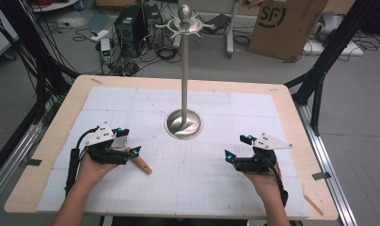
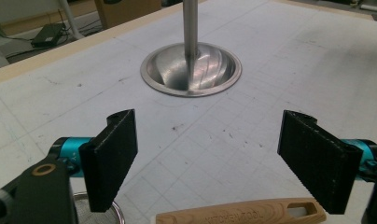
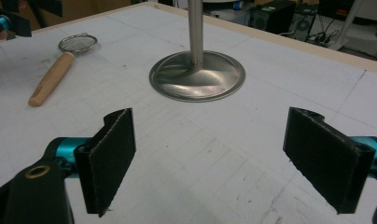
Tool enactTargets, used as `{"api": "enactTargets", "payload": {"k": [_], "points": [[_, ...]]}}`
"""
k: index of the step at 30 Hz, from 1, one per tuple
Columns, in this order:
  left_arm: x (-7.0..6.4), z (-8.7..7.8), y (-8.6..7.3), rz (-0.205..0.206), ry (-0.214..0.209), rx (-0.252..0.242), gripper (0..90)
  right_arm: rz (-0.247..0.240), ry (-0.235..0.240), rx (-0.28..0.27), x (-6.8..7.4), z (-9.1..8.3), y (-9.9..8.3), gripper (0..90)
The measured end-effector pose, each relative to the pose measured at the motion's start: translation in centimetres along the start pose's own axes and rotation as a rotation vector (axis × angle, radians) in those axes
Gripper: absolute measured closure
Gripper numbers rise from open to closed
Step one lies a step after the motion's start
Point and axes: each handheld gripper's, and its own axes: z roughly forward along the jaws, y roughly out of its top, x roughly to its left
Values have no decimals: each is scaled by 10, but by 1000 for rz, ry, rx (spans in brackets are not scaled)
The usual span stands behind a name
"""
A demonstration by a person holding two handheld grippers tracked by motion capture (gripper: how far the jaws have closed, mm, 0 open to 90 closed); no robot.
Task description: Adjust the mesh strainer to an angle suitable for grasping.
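A small mesh strainer with a wooden handle (image 1: 142, 165) lies on the white mat at the left. My left gripper (image 1: 128, 140) hovers open right over it. In the left gripper view the handle (image 2: 242, 215) lies across the bottom between the spread jaws (image 2: 209, 140), and the mesh bowl (image 2: 97, 213) peeks out below the left jaw. My right gripper (image 1: 238, 146) stands open over bare mat at the right, nothing between its jaws (image 3: 210, 140). The right gripper view shows the strainer's bowl (image 3: 77, 44) and handle (image 3: 51, 80) far off.
A tall steel stand (image 1: 184, 70) rises from a round base (image 1: 183, 125) at the mat's middle, with hook arms at its top (image 1: 184, 24). The base lies ahead of both grippers (image 2: 191, 70) (image 3: 197, 77). The wooden table edge (image 1: 19, 188) frames the mat.
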Motion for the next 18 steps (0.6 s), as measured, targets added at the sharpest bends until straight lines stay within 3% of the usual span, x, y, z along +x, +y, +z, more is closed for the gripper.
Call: {"api": "enactTargets", "payload": {"k": [12,18], "points": [[-3,3,-2,25,-28,24,217,1,-7,19,0,1,-2,160],[-1,1,-5,26,-56,54,333,3,-11,24,0,2,-2,160]]}}
